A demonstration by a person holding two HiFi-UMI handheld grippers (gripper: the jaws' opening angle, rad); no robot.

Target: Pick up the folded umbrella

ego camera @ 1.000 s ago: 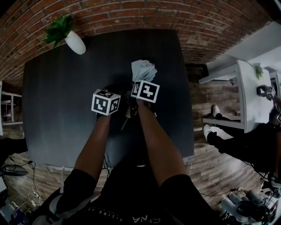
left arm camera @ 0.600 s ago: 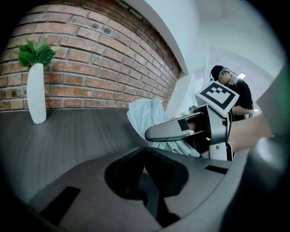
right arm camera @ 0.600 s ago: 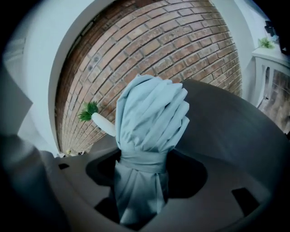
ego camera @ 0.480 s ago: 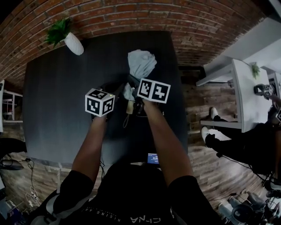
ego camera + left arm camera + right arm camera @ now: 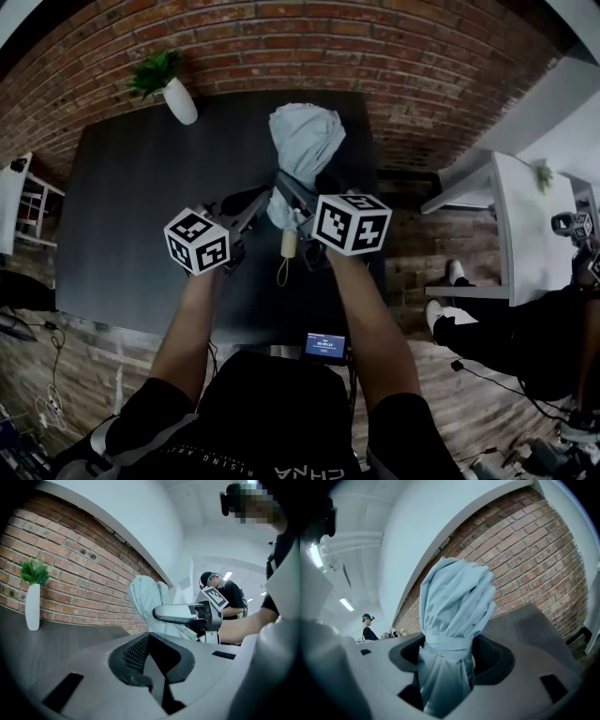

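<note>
The folded umbrella point(image 5: 305, 141) is a pale blue-grey bundle tied with a strap, and its wooden handle point(image 5: 289, 244) and cord loop hang toward me. My right gripper point(image 5: 292, 195) is shut on it at the tied waist, and it is held above the dark table point(image 5: 131, 197). In the right gripper view the umbrella point(image 5: 457, 602) rises between the jaws of the right gripper point(image 5: 446, 645) against the brick wall. My left gripper point(image 5: 249, 202) hangs just left of the umbrella, apart from it. In its own view the left gripper point(image 5: 149, 637) has its jaws together with nothing between them, and the umbrella point(image 5: 144, 598) stands beyond.
A white vase with a green plant point(image 5: 178, 97) stands at the table's far left corner by the brick wall point(image 5: 309, 37). A small lit screen point(image 5: 324, 345) sits at the table's near edge. A white desk point(image 5: 520, 211) and a seated person point(image 5: 553, 328) are at the right.
Both grippers have risen. The right one has lifted the umbrella off the table and tipped it more upright. The left one came up alongside.
</note>
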